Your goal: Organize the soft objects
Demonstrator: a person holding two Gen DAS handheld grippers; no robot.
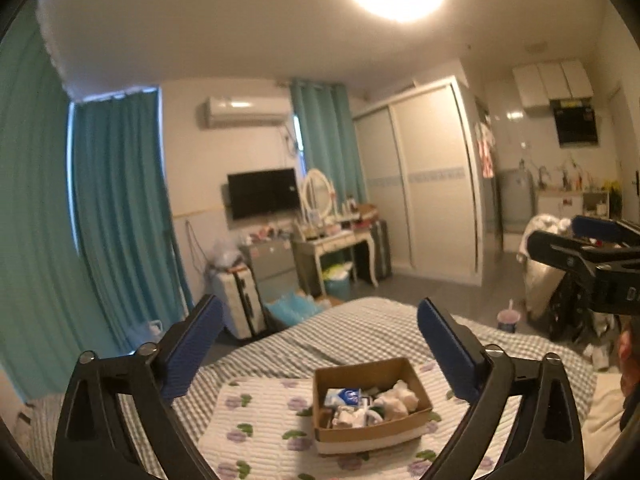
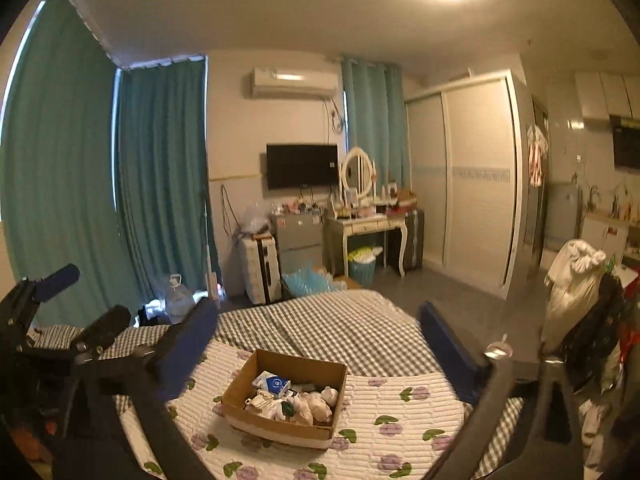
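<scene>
Both claws, left gripper and right gripper, hang wide open and empty above the cardboard box of soft things, ready to pick

The right gripper, fingers spread wide, hangs above a cardboard box of what look like rolled socks, sitting on a floral quilted mat over the checked bed, left gripper alongside.

Lived-in studio home: bed with checked cover, teal curtains, wall TV, air conditioner, vanity with oval mirror, sliding wardrobe, suitcase, kitchenette cabinets at far right.
</scene>
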